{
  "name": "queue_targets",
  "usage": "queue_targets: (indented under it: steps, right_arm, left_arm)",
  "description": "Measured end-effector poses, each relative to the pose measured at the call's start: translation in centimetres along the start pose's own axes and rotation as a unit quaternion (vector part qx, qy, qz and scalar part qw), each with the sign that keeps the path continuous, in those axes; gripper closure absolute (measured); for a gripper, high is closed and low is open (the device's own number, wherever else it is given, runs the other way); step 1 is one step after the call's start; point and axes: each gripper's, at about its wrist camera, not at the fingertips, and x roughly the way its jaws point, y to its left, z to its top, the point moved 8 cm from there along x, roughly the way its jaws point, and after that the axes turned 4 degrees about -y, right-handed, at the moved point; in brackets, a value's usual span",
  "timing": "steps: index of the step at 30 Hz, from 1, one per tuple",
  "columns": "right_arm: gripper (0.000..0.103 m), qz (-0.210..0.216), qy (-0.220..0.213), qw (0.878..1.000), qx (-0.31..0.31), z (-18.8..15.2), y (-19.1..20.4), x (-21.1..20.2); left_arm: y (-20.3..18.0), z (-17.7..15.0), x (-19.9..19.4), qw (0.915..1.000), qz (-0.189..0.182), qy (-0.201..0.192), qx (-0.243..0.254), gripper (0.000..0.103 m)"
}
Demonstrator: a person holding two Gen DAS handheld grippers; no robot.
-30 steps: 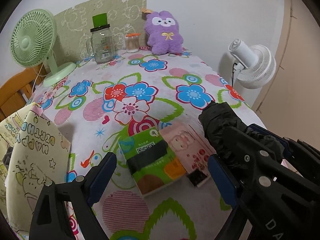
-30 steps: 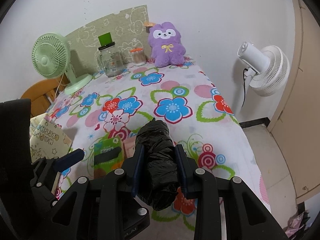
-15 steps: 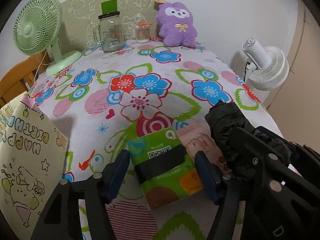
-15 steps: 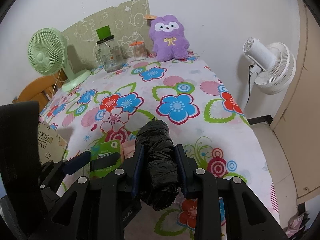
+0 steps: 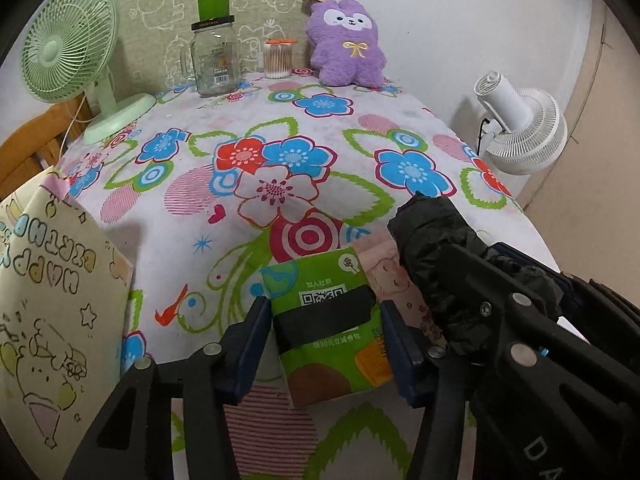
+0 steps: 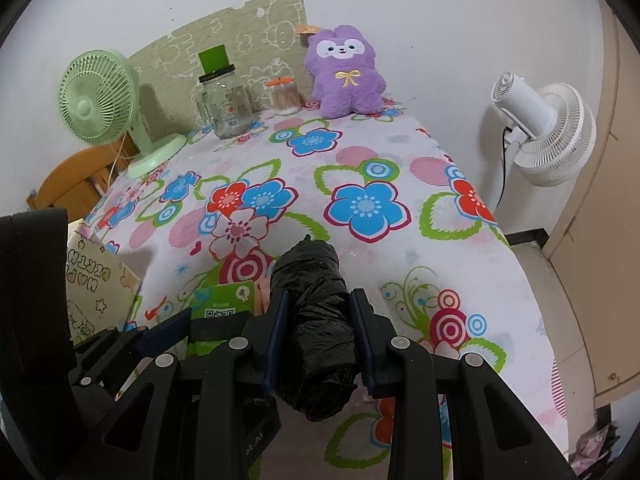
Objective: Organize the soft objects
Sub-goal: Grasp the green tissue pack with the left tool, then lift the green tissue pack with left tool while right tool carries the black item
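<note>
A green tissue pack (image 5: 328,320) lies on the flowered tablecloth (image 5: 280,160) near the front edge, partly over a pink pack (image 5: 396,280). My left gripper (image 5: 326,340) straddles the green pack, its blue pads against both sides. My right gripper (image 6: 318,332) is shut on a roll of black plastic bags (image 6: 316,320), held just above the cloth to the right of the green pack (image 6: 224,304). That roll also shows at the right of the left wrist view (image 5: 436,252). A purple plush toy (image 5: 348,48) sits at the far edge against the wall.
A green desk fan (image 5: 72,68), a glass jar with a green straw-lid (image 5: 214,60) and a cotton-swab jar (image 5: 278,58) stand at the back. A "Happy Birthday" paper bag (image 5: 52,300) stands at the left. A white fan (image 5: 520,128) is beyond the right edge.
My left gripper moved forward and narrowed until its pads met the sides of the green tissue pack. My right gripper kept the black roll and shifted slightly.
</note>
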Motion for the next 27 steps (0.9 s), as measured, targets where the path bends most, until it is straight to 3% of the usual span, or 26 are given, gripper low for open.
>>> queue_targets:
  steps: [27]
  right_arm:
    - [0.068, 0.003, -0.025, 1.0, -0.007, -0.4, 2.5, -4.4]
  left_arm:
    - [0.9, -0.5, -5.6, 0.9992, -0.003, -0.039, 0.002, 0.054]
